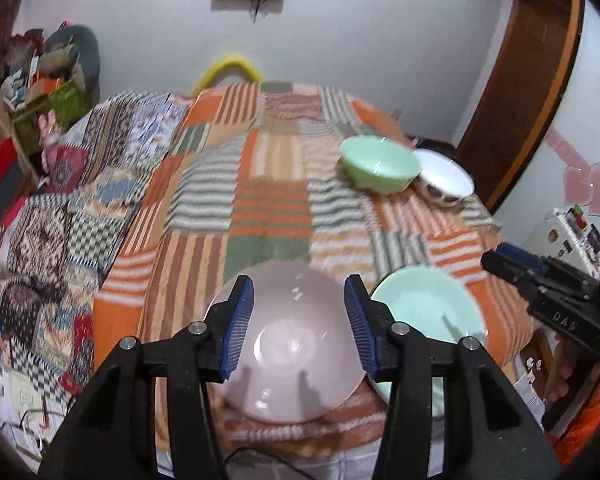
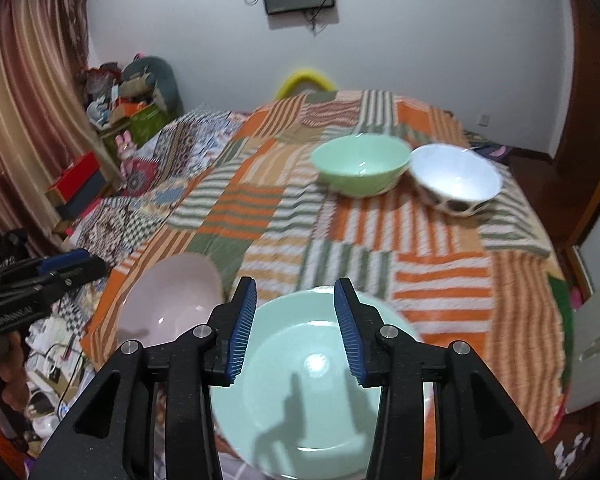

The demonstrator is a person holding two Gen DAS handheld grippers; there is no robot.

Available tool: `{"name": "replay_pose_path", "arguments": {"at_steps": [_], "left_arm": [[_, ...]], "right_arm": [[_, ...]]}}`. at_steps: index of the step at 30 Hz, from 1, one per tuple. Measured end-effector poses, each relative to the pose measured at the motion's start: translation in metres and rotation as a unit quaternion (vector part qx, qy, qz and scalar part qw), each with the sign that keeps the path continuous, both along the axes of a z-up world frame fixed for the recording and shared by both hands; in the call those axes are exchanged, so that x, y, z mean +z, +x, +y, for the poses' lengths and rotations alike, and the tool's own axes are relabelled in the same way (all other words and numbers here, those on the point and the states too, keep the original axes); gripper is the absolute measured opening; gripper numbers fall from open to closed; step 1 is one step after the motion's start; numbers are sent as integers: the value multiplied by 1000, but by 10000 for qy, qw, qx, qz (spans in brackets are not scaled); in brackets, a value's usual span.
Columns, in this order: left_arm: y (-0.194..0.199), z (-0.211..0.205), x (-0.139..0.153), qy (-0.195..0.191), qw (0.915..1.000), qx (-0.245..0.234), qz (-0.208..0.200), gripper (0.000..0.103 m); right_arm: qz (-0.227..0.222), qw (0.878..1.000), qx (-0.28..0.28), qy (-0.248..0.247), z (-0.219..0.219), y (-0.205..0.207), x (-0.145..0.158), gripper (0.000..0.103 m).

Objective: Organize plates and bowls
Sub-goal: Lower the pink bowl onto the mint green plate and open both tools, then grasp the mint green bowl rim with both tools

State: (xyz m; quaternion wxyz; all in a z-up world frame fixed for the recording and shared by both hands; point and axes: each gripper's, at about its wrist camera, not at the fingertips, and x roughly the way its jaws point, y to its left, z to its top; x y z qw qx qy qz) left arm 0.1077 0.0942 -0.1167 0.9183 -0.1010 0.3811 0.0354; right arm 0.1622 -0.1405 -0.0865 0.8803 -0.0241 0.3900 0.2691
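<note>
Both tongs are partly open and hold nothing. The left tongs (image 1: 299, 324) hang over the pink plate (image 1: 288, 344) and the right tongs (image 2: 296, 330) over the green plate (image 2: 300, 384), both plates at the bed's (image 2: 440, 272) near edge. A green bowl (image 2: 360, 166) and a white bowl (image 2: 456, 184) sit touching by the far right corner.

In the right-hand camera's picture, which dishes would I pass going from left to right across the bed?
Pink bowl → mint green plate → green bowl → white bowl with dark spots.

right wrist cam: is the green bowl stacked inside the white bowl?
No, the green bowl sits on the quilt beside the white bowl, rims nearly touching, neither inside the other.
</note>
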Motion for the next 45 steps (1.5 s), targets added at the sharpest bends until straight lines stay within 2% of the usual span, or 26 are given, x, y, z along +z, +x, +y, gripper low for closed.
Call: {"name": "replay_pose_path", "arguments": {"at_steps": [1, 3, 8, 13, 19, 24, 34, 39, 45], "left_arm": [[2, -3, 5, 15, 10000, -19, -63, 49], [10, -7, 15, 38, 9998, -61, -205, 58], [37, -13, 34, 17, 9988, -54, -481, 70], [68, -11, 35, 15, 9987, -50, -510, 71], [110, -7, 18, -41, 9994, -107, -324, 71], [141, -2, -6, -68, 9998, -175, -118, 71], [188, 9, -44, -78, 9997, -143, 168, 71], [207, 15, -58, -168, 9993, -141, 319, 71], [230, 12, -71, -221, 9984, -179, 487, 71]], "right_arm": [[-36, 10000, -50, 19, -4, 3, 3, 43], [-144, 9997, -166, 71, -12, 7, 9, 49], [-269, 9987, -400, 143, -23, 33, 19, 50], [-234, 9978, -591, 188, -22, 65, 18, 50], [62, 9968, -787, 131, -5, 114, -5, 52], [550, 9936, -950, 272, 6, 153, -34, 52], [1170, 9852, -1166, 462, 17, 190, -72, 52], [1086, 9875, -1100, 309, 18, 192, -75, 44], [880, 9941, -621, -119, 23, 192, -75, 32]]}}
